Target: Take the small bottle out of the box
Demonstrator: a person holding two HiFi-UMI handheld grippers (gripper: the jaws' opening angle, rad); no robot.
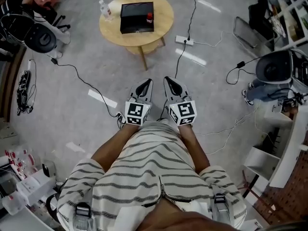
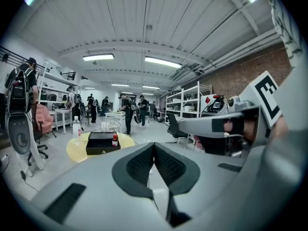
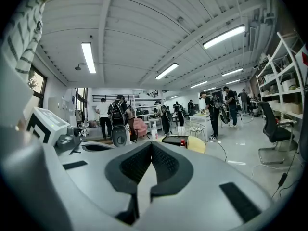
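Both shut and empty, left gripper (image 1: 145, 86) and right gripper (image 1: 172, 84) are pointing at the table (image 1: 163, 19), seemingly lining up on the box's (image 1: 132, 18) bottle (image 1: 149, 18).

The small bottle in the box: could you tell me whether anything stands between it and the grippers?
Nothing visible does. The small bottle stands in the open black box on the round table; the left gripper and right gripper, both shut and empty, hang short of it, with only floor and a cable between.
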